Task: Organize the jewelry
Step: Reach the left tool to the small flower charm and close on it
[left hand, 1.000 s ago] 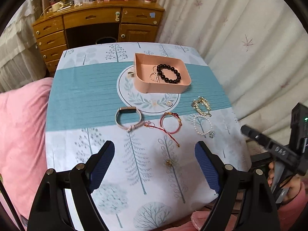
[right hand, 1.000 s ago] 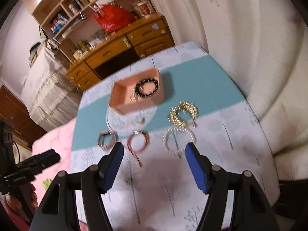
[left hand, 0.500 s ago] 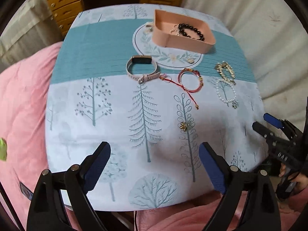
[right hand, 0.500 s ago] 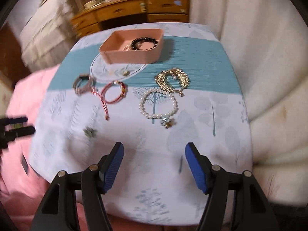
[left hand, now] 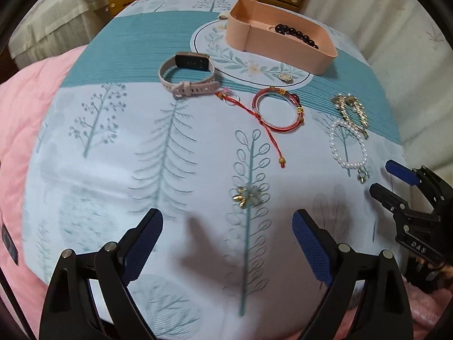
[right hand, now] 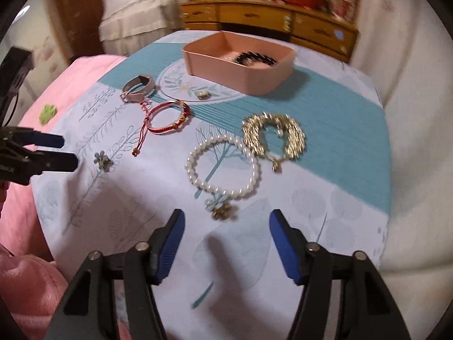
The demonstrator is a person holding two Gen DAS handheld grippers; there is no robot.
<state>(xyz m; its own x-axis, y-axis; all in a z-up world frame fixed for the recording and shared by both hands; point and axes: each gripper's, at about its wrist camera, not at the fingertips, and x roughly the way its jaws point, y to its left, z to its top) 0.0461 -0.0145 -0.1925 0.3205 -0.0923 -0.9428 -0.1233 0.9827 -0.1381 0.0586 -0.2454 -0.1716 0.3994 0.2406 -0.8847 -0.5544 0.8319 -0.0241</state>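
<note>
A pink tray [left hand: 283,45] [right hand: 235,73] at the table's far side holds a black bead bracelet [left hand: 297,35]. Loose on the cloth lie a pink watch [left hand: 188,76], a red cord bracelet [left hand: 296,103], a gold bracelet [right hand: 252,133], a pearl bracelet [right hand: 189,167] and a small flower charm [left hand: 246,195]. My left gripper [left hand: 226,221] hovers just short of the flower charm, jaws wide and closing slightly, nothing between them. My right gripper [right hand: 226,216] hangs just short of the pearl bracelet's charm; its jaws are closing on nothing.
A small ring [left hand: 284,77] rests on the round printed mat beside the tray. Pink bedding [left hand: 28,113] borders the table on the left, a pale curtain [right hand: 410,56] on the right. A wooden desk [right hand: 254,17] stands behind.
Both grippers have dropped towards the tablecloth, so the jewelry looks larger and nearer. The right view has rolled level and its jaws stand narrower than before.
</note>
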